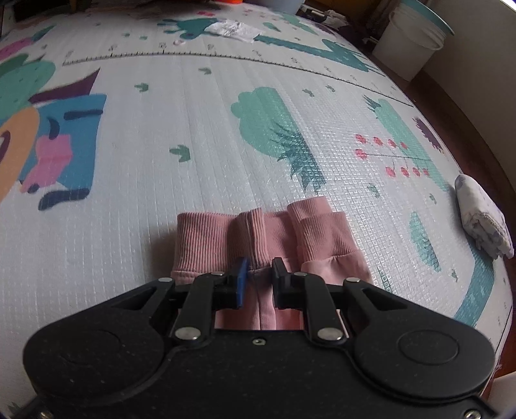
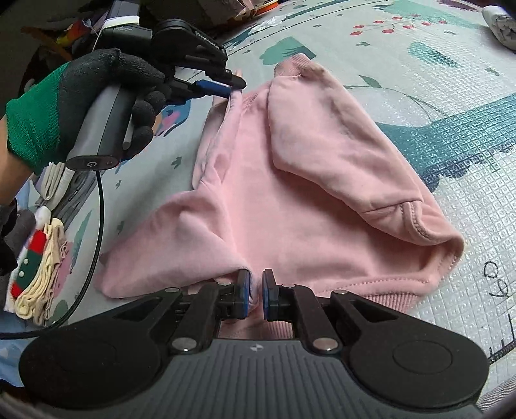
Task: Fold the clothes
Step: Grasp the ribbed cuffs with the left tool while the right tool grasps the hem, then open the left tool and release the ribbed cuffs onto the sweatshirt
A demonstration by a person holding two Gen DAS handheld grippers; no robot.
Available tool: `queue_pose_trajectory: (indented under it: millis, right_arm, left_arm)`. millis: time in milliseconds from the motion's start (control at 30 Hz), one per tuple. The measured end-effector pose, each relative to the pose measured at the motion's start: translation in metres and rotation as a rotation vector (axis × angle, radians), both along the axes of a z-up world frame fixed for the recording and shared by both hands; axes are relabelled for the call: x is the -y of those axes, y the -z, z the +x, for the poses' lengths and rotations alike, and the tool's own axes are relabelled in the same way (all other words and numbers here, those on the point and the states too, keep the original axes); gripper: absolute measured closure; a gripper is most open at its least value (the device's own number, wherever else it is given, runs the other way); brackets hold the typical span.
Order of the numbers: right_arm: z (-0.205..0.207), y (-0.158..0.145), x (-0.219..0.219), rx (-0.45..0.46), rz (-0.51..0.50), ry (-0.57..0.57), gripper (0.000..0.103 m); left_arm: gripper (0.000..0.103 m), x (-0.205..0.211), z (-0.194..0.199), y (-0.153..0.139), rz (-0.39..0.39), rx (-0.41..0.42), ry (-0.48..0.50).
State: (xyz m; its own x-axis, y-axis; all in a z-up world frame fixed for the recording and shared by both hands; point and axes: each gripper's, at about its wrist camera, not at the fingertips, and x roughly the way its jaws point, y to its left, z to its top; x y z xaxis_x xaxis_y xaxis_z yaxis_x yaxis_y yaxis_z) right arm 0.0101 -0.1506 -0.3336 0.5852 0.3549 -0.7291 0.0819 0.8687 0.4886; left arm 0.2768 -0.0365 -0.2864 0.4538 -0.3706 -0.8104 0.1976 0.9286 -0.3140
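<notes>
A pink sweatshirt (image 2: 290, 180) lies partly folded on the printed play mat (image 2: 451, 96), one sleeve laid across its body. My right gripper (image 2: 256, 290) is shut on a pinch of pink cloth at the near hem edge. At the far edge my left gripper (image 2: 230, 88), held by a gloved hand (image 2: 106, 83), pinches the garment. In the left wrist view the left gripper (image 1: 259, 274) is shut on the pink sweatshirt (image 1: 258, 232) just behind its ribbed cuffs, which lie side by side on the mat.
A folded white patterned cloth (image 1: 483, 219) rests at the mat's right edge. A white bucket (image 1: 412, 38) stands beyond the mat's far right corner, and a crumpled white piece (image 1: 235, 29) lies at the far end. Folded garments (image 2: 35, 258) are stacked left of the sweatshirt. A black cable (image 2: 96, 225) hangs from the left handle.
</notes>
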Motion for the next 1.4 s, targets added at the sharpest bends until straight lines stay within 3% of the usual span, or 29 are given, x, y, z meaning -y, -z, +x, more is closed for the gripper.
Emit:
queue_pose_trajectory:
  millis: [67, 167, 333, 433, 633, 733, 900, 1067, 1100, 1267, 1400]
  right_arm:
    - [-0.001, 0.000, 0.000, -0.004, -0.012, 0.003, 0.093]
    - [-0.002, 0.000, -0.001, -0.002, -0.024, -0.004, 0.093]
    - [-0.004, -0.002, 0.000, -0.002, -0.029, 0.006, 0.091]
    - [-0.005, -0.006, -0.004, 0.017, -0.060, -0.019, 0.089]
    - [-0.005, -0.013, -0.010, 0.047, -0.112, -0.058, 0.089]
    - [-0.004, -0.015, -0.011, 0.055, -0.126, -0.075, 0.089]
    - [-0.002, -0.014, -0.011, 0.053, -0.132, -0.081, 0.089]
    - [-0.002, -0.016, -0.011, 0.057, -0.132, -0.089, 0.089]
    - [-0.002, -0.015, -0.011, 0.056, -0.130, -0.088, 0.089]
    - [-0.002, -0.013, -0.008, 0.045, -0.109, -0.069, 0.089]
    - [-0.003, -0.009, -0.007, 0.037, -0.102, -0.068, 0.089]
  left_arm:
    - [0.088, -0.003, 0.003, 0.006, -0.033, -0.029, -0.018]
    - [0.088, -0.008, 0.009, 0.019, -0.151, -0.095, -0.017]
    - [0.088, -0.031, 0.006, 0.016, -0.293, -0.048, -0.020]
    - [0.088, -0.049, 0.006, 0.003, -0.278, 0.023, -0.009]
    - [0.088, -0.055, 0.014, -0.005, -0.131, 0.132, 0.127]
    - [0.088, -0.035, 0.005, -0.009, -0.085, 0.148, 0.273]
    - [0.087, 0.001, -0.004, 0.006, 0.006, 0.128, 0.351]
    - [0.083, 0.027, -0.010, 0.018, 0.146, 0.159, 0.319]
    - [0.089, 0.028, -0.011, 0.018, 0.154, 0.171, 0.296]
    - [0.092, -0.014, -0.014, 0.009, 0.044, 0.195, 0.057]
    - [0.092, -0.016, -0.015, 0.012, 0.027, 0.183, 0.054]
